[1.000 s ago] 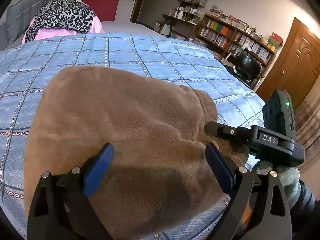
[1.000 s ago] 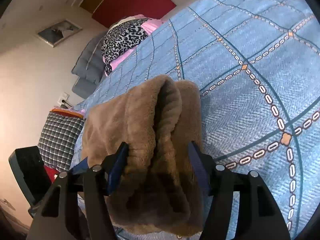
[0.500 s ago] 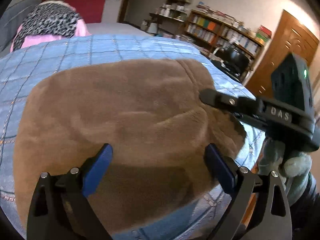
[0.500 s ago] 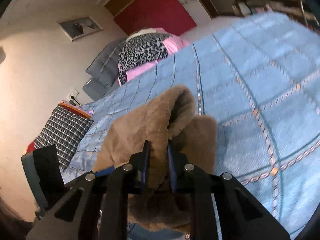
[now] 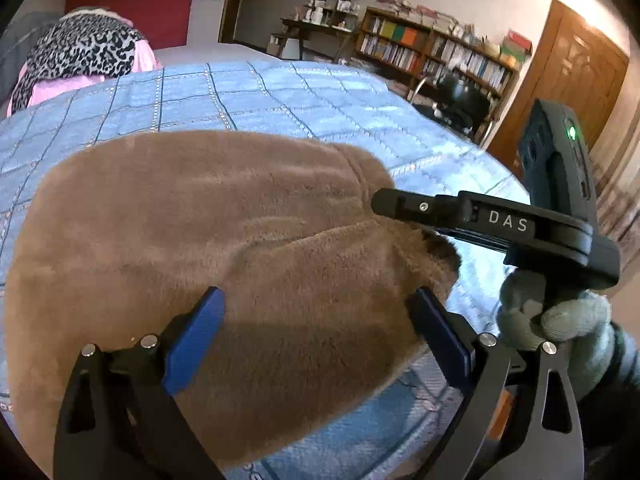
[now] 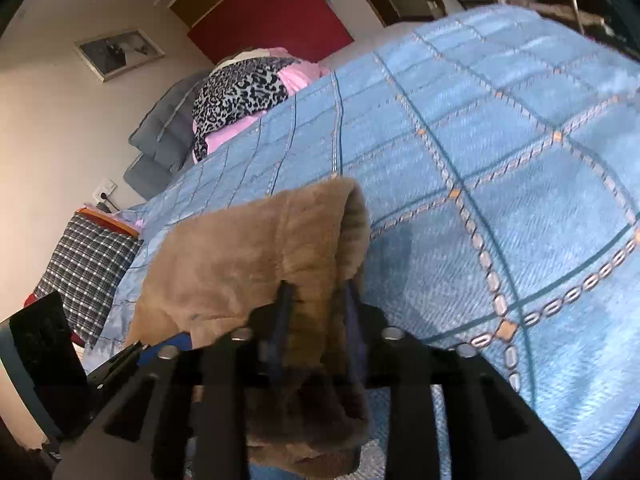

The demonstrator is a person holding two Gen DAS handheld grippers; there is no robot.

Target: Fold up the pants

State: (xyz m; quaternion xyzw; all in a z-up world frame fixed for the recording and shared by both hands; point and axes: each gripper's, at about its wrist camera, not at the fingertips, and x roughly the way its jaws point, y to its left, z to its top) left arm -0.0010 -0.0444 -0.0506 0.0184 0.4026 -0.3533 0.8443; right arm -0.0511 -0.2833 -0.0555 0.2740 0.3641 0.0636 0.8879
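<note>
Nearest to the right wrist camera, the right gripper (image 6: 314, 300) has a thick fold of the brown fleece pants (image 5: 224, 248) between its blue pads. The jaws have just been opening a little after a tight pinch, yet the pads seem to press the fabric on both sides, so I judge that the fold is gripped and raised at this edge, probably to carry it over the rest.

The left gripper (image 5: 316, 328) hovers over the near part of the pants with its fingers wide apart, holding nothing; it looks ready to take the near edge or to press the pile flat.

The pants lie in a bundle near the front edge of the blue checked bedspread (image 6: 500, 160). Behind them the bedspread is free for a long way, which gives room for laying the fold forward.

Farther away rests a leopard-print and pink pile of cloth (image 5: 84, 52), well apart, and on the right stands a wooden bookshelf (image 5: 436, 56).
</note>
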